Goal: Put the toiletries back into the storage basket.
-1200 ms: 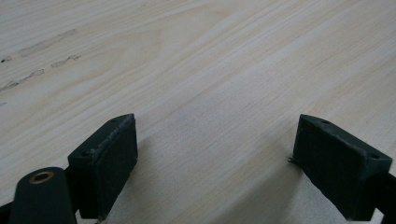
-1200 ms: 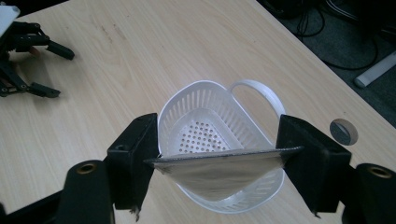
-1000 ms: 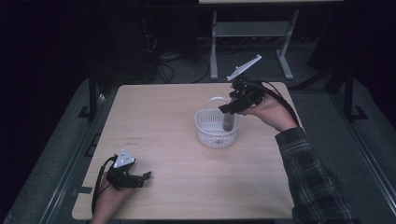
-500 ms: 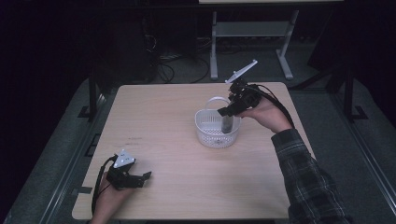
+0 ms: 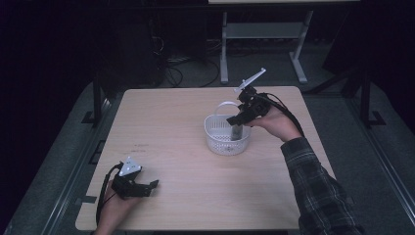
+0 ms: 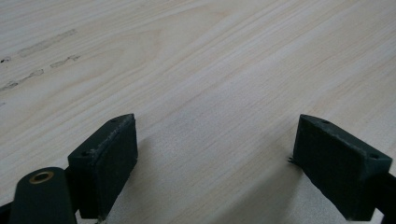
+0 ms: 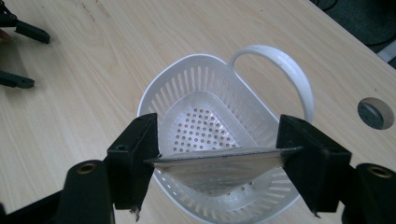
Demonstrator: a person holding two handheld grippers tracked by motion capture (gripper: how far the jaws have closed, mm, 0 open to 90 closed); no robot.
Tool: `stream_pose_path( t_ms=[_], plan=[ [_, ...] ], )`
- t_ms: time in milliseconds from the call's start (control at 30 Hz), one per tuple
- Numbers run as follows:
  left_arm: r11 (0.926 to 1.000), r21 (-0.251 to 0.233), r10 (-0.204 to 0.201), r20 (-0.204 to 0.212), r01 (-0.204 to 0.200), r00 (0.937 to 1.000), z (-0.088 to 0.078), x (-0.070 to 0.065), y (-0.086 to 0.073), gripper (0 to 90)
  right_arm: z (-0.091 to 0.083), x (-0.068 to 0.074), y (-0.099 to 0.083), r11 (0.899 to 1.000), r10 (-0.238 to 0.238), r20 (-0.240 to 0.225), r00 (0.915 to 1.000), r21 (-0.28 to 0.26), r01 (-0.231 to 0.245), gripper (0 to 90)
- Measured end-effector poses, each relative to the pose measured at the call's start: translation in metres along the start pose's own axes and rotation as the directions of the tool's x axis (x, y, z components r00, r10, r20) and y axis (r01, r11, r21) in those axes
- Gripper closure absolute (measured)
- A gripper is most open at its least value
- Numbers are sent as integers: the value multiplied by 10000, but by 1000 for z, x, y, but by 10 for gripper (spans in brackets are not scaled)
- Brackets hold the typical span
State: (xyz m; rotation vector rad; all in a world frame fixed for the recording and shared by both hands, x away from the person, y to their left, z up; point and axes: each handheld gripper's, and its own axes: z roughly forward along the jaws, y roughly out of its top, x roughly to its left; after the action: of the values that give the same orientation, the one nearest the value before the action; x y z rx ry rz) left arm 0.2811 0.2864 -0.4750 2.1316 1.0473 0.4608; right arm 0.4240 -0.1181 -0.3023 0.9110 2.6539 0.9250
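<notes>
The right gripper (image 7: 217, 158) is clenched on a thin, flat grey silvery pouch (image 7: 217, 169), its two black pads pressing the pouch's opposite edges so that it spans the gap between them. In the high view this gripper (image 5: 238, 122) hangs tilted over the white perforated plastic basket (image 5: 220, 142), with the grey pouch (image 5: 237, 131) reaching down inside the basket's rim, toward its right side. Whether the pouch touches the basket's floor cannot be told. The basket (image 7: 187, 88) stands upright on the light wooden worktop (image 5: 195, 186), its curved white handle (image 7: 285, 70) folded back on the side away from the person. A round cable hole (image 7: 375, 112) lies in the worktop just beyond the handle.

Well apart from the basket, near the worktop's front left corner, the left gripper (image 5: 142, 187) rests low over the wood in the person's hand. Its jaws are released, standing wide with bare worktop (image 6: 210, 93) between them.
</notes>
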Motion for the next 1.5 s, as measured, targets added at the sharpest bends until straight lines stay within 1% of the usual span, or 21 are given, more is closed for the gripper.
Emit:
stream_pose_path(
  t_ms=[133, 300, 733, 800, 1000, 1067, 1200, 1500],
  plan=[
    [10000, 1, 1, -1, -1, 10000, 0, 0, 0, 132, 6, 0, -3, 9999, 86, -66, 9999, 78, -86, 300],
    [10000, 3, 0, -2, 0, 10000, 0, 0, 0, 132, 11, 0, -5, 9998, 39, -52, 10000, 171, -38, 300],
    [10000, 12, -5, 11, 5, 10000, 0, 0, 0, 131, 26, -1, -12, 9992, 109, -92, 9999, 390, -105, 300],
    [10000, 16, -1, 11, 1, 10000, 0, 0, 0, 132, 29, -1, -13, 9985, 111, -64, 9999, 534, -108, 299],
    [10000, 8, -4, 14, 4, 10000, 0, 0, 0, 132, 32, -1, -14, 9979, 82, -77, 9999, 642, -77, 299],
    [10000, 8, -3, 14, 3, 10000, 0, 0, 0, 132, 34, -1, -16, 9976, 2, -78, 10000, 694, 3, 299],
    [10000, 10, -8, 9, 8, 10000, 0, 0, 0, 132, 37, -1, -17, 9969, 23, -61, 10000, 782, -18, 299],
    [10000, 14, -4, 10, 4, 10000, 0, 0, 0, 132, 37, -2, -19, 9969, 84, -90, 9999, 788, -77, 293]
  ],
)
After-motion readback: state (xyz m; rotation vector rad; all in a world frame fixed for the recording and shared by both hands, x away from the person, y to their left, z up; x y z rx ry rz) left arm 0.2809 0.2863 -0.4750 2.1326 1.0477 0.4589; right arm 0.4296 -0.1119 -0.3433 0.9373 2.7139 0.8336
